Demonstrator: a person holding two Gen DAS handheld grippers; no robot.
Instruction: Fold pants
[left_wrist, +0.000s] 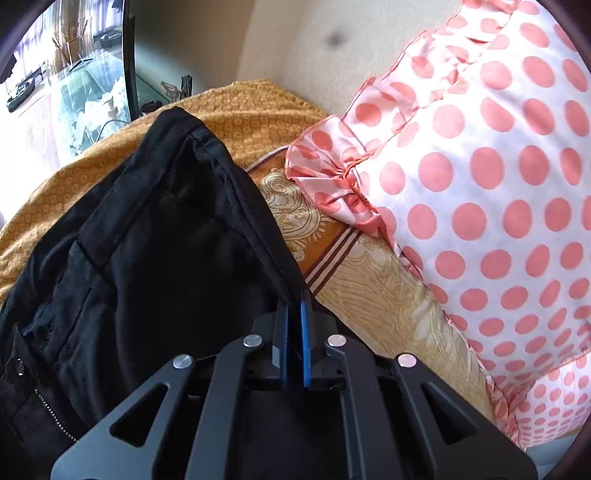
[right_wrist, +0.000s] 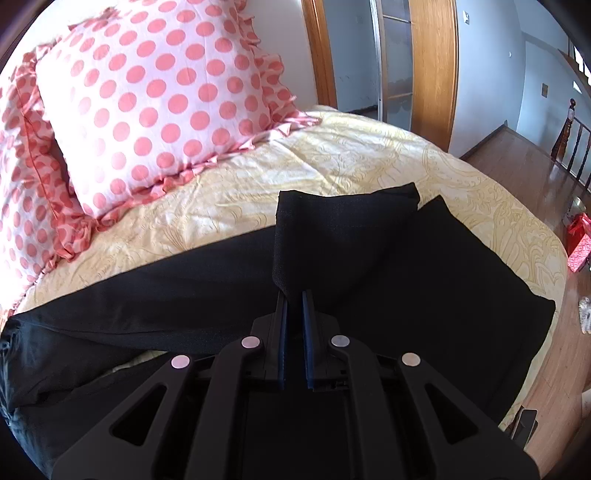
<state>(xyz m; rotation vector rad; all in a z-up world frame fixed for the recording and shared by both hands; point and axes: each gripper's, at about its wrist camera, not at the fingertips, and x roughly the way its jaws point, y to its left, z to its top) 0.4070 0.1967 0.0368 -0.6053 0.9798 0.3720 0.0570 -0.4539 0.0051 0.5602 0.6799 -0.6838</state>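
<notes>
Left tool (left_wrist: 295, 295) clenched on the pants (left_wrist: 147, 240) waistband edge; right tool (right_wrist: 294, 295) clenched on a leg hem. Thin bites: either may slip when lifted, collapsing the fold.

Both cameras look steeply down along their fingers, close above the bed (right_wrist: 332, 155). Both views share the black pants (left_wrist: 155, 236) and the dotted pillow (left_wrist: 480, 166), right in the left view, upper left in the right view.

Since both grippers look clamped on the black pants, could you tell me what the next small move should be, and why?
Probably lift both ends together, just clear of the bedspread. The left gripper is shut on the waist edge of the pants, and the right gripper is shut on a leg end, while the cloth between lies slack on the bed.
</notes>
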